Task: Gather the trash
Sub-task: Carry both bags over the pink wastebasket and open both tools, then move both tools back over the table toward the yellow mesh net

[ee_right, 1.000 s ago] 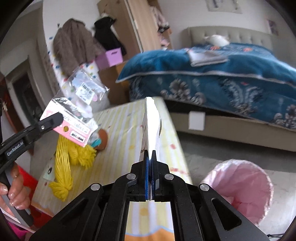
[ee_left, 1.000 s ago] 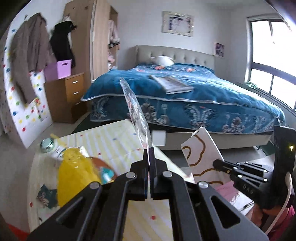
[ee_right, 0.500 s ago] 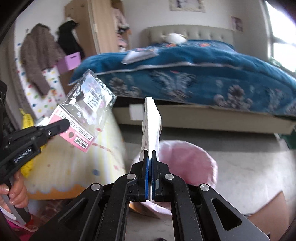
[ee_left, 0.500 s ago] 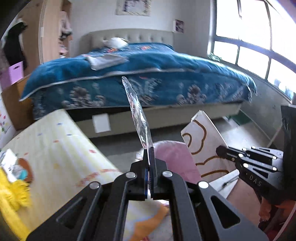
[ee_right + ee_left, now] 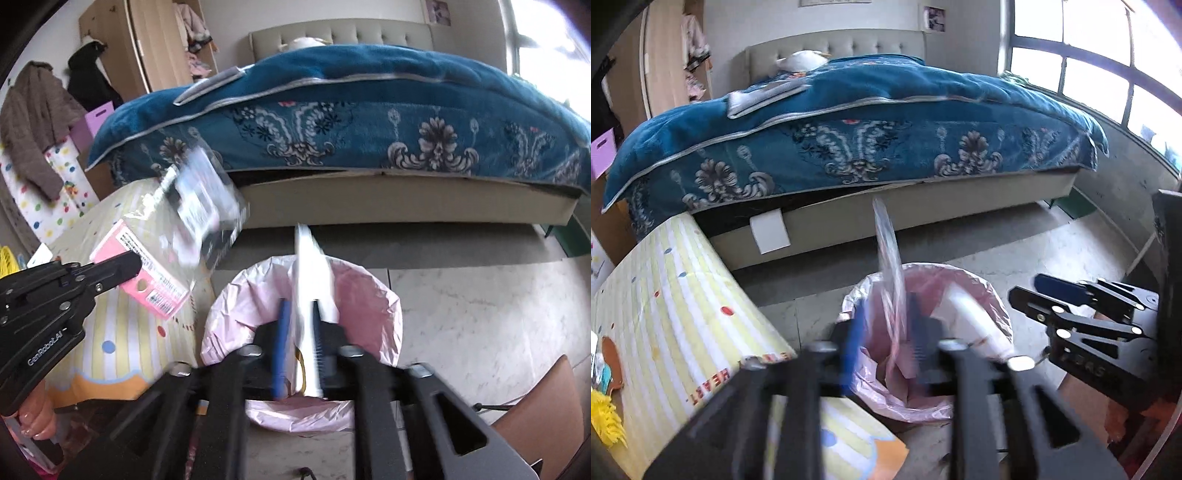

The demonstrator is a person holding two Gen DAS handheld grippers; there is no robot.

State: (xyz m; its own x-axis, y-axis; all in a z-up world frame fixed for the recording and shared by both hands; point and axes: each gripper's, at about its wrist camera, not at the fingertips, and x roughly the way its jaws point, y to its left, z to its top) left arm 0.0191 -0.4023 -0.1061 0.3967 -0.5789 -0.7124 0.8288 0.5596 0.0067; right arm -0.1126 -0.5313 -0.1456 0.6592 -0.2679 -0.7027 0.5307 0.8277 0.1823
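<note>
A bin with a pink liner [image 5: 960, 275] [image 5: 369, 280] stands on the floor below both grippers. My left gripper [image 5: 886, 347] hangs over it, and its jaws are opening. A clear plastic packet [image 5: 890, 269] with a pink card [image 5: 147, 282] stands between the parted blue pads. My right gripper [image 5: 299, 341] is also over the bin with its jaws opening. A white paper card [image 5: 308, 273] is upright between its pads, leaning on the right one. In the left wrist view the right gripper [image 5: 1027, 291] shows at the right, and the white card [image 5: 971, 317] tips into the bin.
A low table under a yellow striped cloth [image 5: 676, 306] stands left of the bin, with a yellow mesh item [image 5: 605, 421] on it. The bed with a blue cover [image 5: 868, 129] lies behind. Brown cardboard [image 5: 543, 417] sits at the right on the pale floor.
Both grippers swung from over the table to above the pink-lined bin and sank. Their jaws, shut on the packet and the card before, now stand apart and blurred.
</note>
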